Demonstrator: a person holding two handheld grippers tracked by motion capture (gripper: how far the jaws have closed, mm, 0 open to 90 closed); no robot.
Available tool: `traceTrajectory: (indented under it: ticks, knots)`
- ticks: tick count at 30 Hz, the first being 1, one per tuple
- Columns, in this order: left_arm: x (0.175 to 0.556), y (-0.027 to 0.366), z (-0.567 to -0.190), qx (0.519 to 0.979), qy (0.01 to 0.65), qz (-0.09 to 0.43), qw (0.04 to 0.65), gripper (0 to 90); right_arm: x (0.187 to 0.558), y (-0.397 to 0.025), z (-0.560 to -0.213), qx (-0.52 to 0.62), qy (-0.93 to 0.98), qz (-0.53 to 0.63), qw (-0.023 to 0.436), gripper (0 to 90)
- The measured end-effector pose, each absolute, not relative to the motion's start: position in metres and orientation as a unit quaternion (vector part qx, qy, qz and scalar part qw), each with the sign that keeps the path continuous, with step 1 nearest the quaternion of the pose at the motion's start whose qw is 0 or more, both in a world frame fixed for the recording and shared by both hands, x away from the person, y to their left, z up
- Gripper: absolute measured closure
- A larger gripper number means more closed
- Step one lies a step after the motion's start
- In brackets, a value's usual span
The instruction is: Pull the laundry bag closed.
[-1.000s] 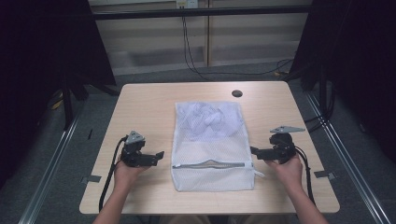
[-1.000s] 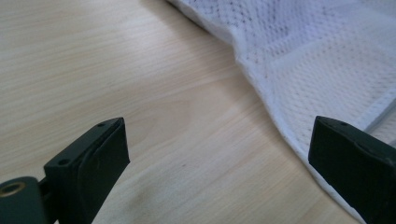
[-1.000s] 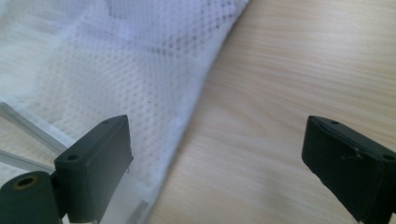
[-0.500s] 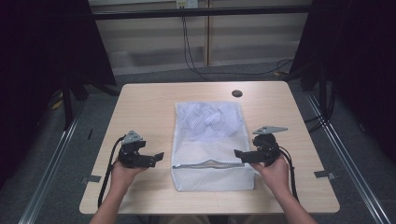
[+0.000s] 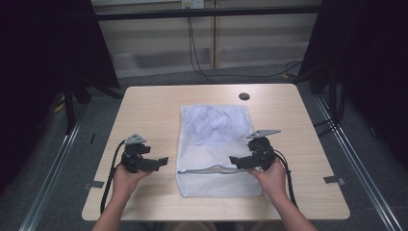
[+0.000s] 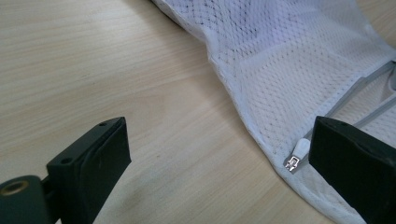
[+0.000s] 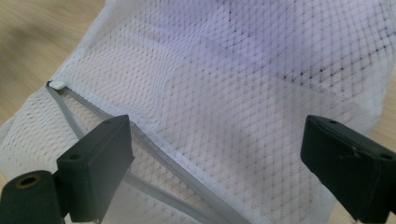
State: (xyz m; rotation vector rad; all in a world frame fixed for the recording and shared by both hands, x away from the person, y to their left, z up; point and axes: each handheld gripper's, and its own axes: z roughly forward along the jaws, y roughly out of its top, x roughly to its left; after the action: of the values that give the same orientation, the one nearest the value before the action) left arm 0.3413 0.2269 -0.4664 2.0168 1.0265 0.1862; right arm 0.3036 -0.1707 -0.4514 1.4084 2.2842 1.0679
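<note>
Two open-jawed grippers: right gripper (image 5: 234,160) has moved in over white mesh zippered laundry bag (image 5: 216,126), nearing its grey zipper (image 7: 154,189); left gripper (image 5: 163,161) waits beside bag's left edge.

High view: fixed camera above the person's side, looking forward and down on the whole worktop (image 5: 154,103). Left gripper view: low, close, looking across bare wood to the mesh bag (image 6: 289,70) edge and zipper pull (image 6: 297,155). Right gripper view: close above the same bag, over its zipper.
</note>
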Motion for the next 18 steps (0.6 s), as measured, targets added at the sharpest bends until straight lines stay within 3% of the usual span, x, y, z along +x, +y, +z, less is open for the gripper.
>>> traceTrajectory:
  ticks: [2, 18]
  knots:
    - [0.341, 0.227, -0.466, 0.804, 0.412, 0.072, 0.423, 6.3, 0.305, -0.166, -0.451, 0.479, 0.787, 0.371, 0.115, 10.9]
    - [0.337, 0.225, -0.465, 0.816, 0.380, 0.093, 0.426, 7.1, 0.308, -0.136, -0.453, 0.457, 0.803, 0.364, 0.121, 11.2]
